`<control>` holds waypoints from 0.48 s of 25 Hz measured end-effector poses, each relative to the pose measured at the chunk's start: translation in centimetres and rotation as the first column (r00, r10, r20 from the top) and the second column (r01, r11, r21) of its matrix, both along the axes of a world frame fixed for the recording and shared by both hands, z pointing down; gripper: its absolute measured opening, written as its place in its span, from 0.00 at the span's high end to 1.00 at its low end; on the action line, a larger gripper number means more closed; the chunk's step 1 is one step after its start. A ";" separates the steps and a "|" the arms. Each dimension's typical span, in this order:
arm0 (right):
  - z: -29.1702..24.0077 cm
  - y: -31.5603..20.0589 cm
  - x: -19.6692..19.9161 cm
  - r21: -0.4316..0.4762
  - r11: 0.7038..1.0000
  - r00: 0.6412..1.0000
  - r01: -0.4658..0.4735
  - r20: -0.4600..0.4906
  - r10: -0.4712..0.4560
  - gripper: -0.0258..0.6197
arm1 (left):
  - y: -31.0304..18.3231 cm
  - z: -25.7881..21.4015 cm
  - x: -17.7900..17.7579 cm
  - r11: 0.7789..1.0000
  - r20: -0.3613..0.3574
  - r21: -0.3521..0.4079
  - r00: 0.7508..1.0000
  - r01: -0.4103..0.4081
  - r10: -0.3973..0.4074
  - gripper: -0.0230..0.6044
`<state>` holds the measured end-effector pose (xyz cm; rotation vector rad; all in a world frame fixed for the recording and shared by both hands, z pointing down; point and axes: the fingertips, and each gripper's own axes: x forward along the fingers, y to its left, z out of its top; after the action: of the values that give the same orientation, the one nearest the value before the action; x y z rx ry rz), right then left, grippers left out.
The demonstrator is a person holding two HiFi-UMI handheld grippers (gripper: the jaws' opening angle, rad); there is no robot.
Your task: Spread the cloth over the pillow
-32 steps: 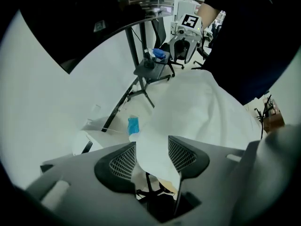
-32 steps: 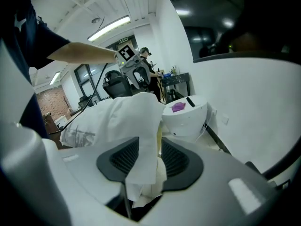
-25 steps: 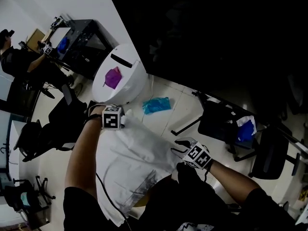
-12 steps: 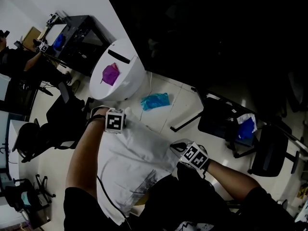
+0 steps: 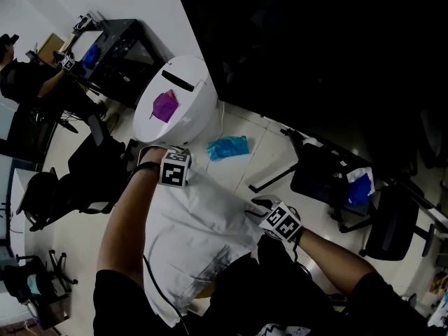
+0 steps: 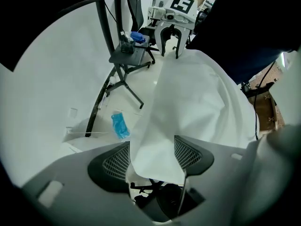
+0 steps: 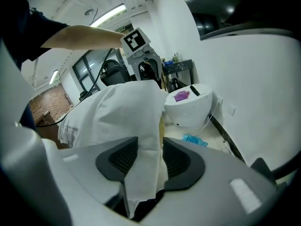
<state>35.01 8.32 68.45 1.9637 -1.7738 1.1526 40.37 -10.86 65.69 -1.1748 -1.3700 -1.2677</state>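
now left gripper (image 6: 151, 157) and right gripper (image 7: 150, 160) have just opened their fingers (image 6: 188, 153), white cloth (image 6: 197, 98) lying loose between.

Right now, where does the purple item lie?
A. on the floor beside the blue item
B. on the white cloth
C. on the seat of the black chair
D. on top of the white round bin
D: in the head view the purple item lies on the top face of the white round bin, apart from the blue item on the floor.
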 end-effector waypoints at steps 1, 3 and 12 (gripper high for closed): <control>0.3 -0.1 0.0 -0.005 1.000 1.000 -0.001 0.013 0.001 0.69 | 0.0 0.3 -0.1 1.000 0.014 0.003 1.000 0.000 0.000 0.51; 0.8 -0.2 -0.3 -0.009 1.000 0.998 -0.005 0.056 0.006 0.69 | 0.0 1.0 -0.6 1.000 0.041 0.014 0.999 -0.003 0.002 0.62; -0.1 0.1 -0.4 0.011 1.000 0.999 -0.016 0.037 0.015 0.95 | -0.4 0.1 -1.7 1.000 0.000 0.001 1.000 0.001 -0.001 0.97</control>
<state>34.58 8.38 68.32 1.9781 -1.7898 1.1943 38.66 -11.29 65.82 -1.1753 -1.3693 -1.2689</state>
